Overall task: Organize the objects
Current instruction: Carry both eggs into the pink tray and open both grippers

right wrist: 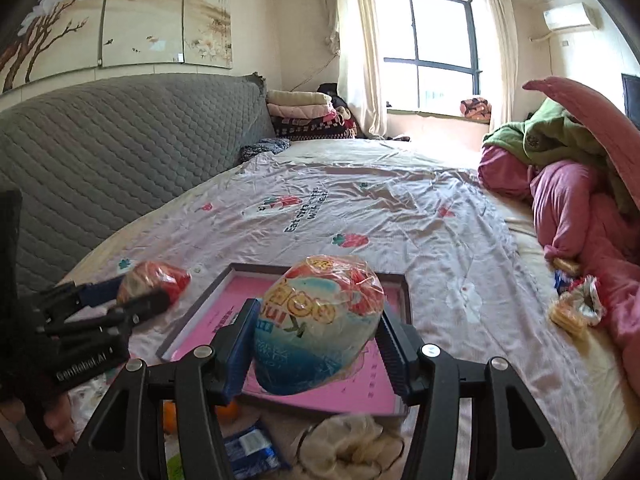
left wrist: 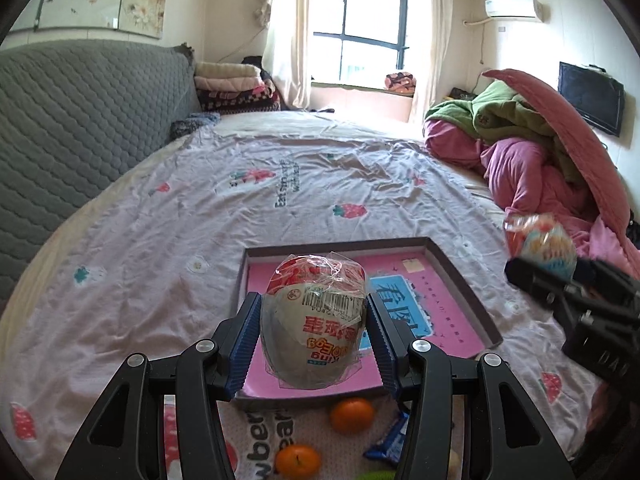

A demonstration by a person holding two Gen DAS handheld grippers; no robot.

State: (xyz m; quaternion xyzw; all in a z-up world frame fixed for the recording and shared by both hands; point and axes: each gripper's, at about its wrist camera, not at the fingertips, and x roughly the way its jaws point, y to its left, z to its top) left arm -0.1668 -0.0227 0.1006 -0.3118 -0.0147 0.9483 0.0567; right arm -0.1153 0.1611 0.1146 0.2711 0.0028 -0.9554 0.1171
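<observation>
The left gripper [left wrist: 314, 334] is holding a grey wrapped egg [left wrist: 314, 328] and the right gripper [right wrist: 316, 344] is holding a blue wrapped egg [right wrist: 318, 326], both hanging just over the near part of the pink box [left wrist: 452, 280] on the bed [left wrist: 200, 200].

Left tongs [left wrist: 314, 328] clamp a wrapped toy egg [left wrist: 314, 322], barcode facing the camera, above a shallow pink-lined box [left wrist: 452, 276] on the bed [left wrist: 280, 200]. Two oranges [left wrist: 352, 414] lie just below the box. Right tongs [left wrist: 540, 264] hold another wrapped egg [left wrist: 536, 240].
</observation>
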